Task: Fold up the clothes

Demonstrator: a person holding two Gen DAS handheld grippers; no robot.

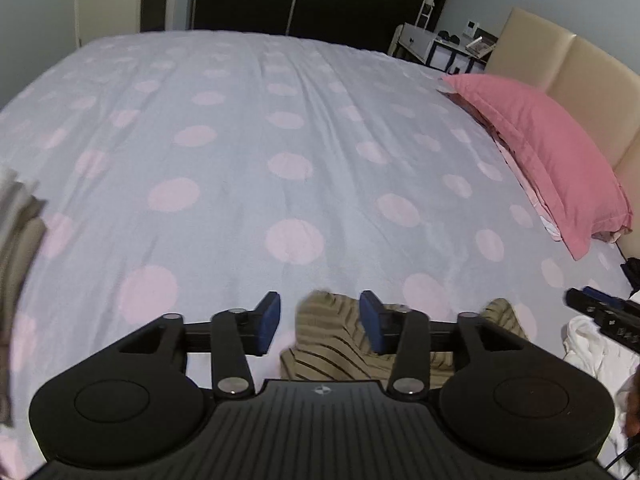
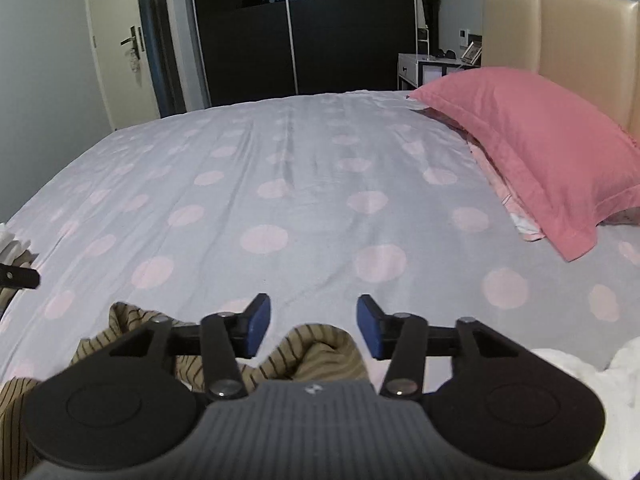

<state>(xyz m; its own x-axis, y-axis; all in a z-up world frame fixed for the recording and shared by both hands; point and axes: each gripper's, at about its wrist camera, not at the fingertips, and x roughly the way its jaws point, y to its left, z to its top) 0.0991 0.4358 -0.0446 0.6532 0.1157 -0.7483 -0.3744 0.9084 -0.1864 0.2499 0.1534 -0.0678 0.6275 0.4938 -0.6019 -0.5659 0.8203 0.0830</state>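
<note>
Left hand-held gripper (image 1: pixel 319 322) apart, low over striped garment (image 1: pixel 332 340) | right hand-held gripper (image 2: pixel 313 330) apart, same

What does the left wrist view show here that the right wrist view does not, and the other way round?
Only the left wrist view shows the right gripper, entering from the right edge above the white garment; whether it is open cannot be told there. Only the right wrist view shows the door with its handle and a dark part at the left edge, probably the left gripper. Both show the striped brown garment bunched below open jaws, the polka-dot bedspread, the pink pillow, the beige headboard and the dark wardrobe.
</note>
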